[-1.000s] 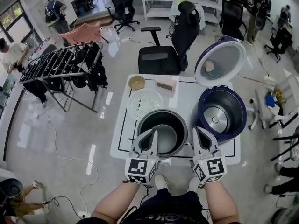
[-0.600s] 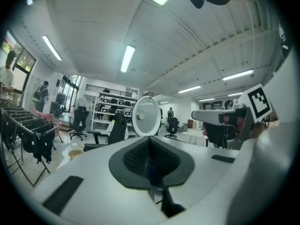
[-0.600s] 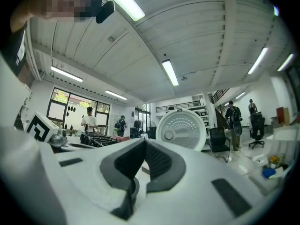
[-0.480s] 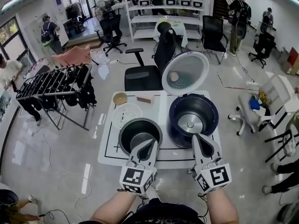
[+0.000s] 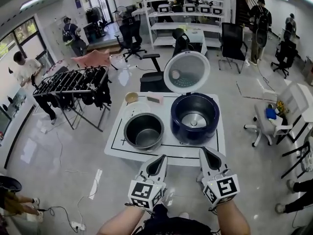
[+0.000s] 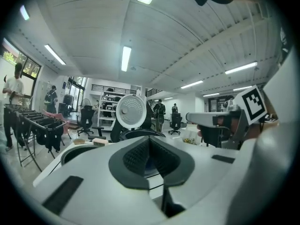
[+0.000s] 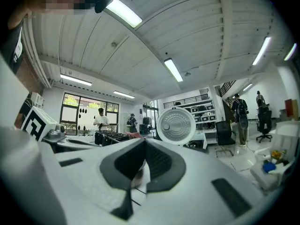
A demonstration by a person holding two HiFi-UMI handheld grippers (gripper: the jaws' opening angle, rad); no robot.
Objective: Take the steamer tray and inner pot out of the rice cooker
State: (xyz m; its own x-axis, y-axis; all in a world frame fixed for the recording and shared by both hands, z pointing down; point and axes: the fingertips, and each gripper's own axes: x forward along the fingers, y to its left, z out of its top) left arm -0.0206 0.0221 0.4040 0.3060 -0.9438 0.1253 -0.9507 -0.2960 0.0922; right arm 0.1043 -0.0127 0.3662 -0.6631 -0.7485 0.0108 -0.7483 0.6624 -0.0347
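The dark grey inner pot (image 5: pixel 144 131) stands on the white table (image 5: pixel 211 148), left of the blue rice cooker (image 5: pixel 194 118), whose round lid (image 5: pixel 186 72) is up. The cooker's cavity holds no pot. Behind the pot lies the white steamer tray (image 5: pixel 132 112), faint against the table. My left gripper (image 5: pixel 159 160) and right gripper (image 5: pixel 208 153) hang side by side short of the table's near edge, both shut with nothing in them. In the left gripper view the lid (image 6: pixel 131 110) and the pot's rim (image 6: pixel 75 152) show beyond the closed jaws. The right gripper view shows the lid (image 7: pixel 176 124).
A small bowl (image 5: pixel 131 98) and a pink box (image 5: pixel 154 99) sit at the table's far edge. A black office chair (image 5: pixel 152 78) stands behind the table, a clothes rack (image 5: pixel 73 84) to the left, a white chair (image 5: pixel 271 124) to the right. People stand further off.
Both grippers have drawn back from the pot's rim and off the table toward me, rising a little. The pot stays on the table and the whole table looks farther away.
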